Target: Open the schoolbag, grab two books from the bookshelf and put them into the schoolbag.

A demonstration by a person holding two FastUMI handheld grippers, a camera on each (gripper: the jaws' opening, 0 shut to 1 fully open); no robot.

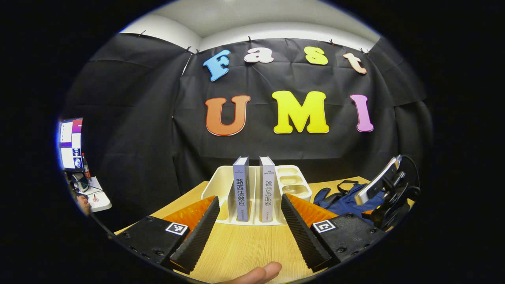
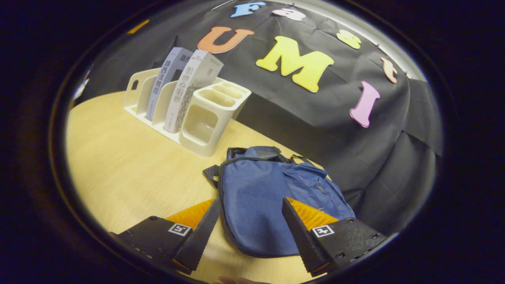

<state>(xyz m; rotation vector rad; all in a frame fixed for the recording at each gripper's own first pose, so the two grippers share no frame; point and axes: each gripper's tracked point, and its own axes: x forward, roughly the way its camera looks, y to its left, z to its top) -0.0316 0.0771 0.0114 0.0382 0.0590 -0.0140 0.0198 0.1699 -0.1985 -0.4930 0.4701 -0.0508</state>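
Blue fabric schoolbag [image 2: 272, 205] lies flat nr the right edge of the pale wood table [image 2: 118, 169], looks zipped. Right gripper [image 2: 248, 232] hovers over its near end, jaws spread wide, gripping nothing. Left gripper [image 1: 248, 232] also released, empty, aimed at two upright grey books [image 1: 254, 189] in the white plastic slotted bookshelf [image 1: 221, 181] at the far edge. Risk: limp bag may slide or bunch w/o a firm pinch on the zip; books could tip.

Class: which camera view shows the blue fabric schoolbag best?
The right gripper view: the blue fabric schoolbag lies flat on the wooden table, almost whole. The left gripper view catches only a part at the edge, behind the other gripper.
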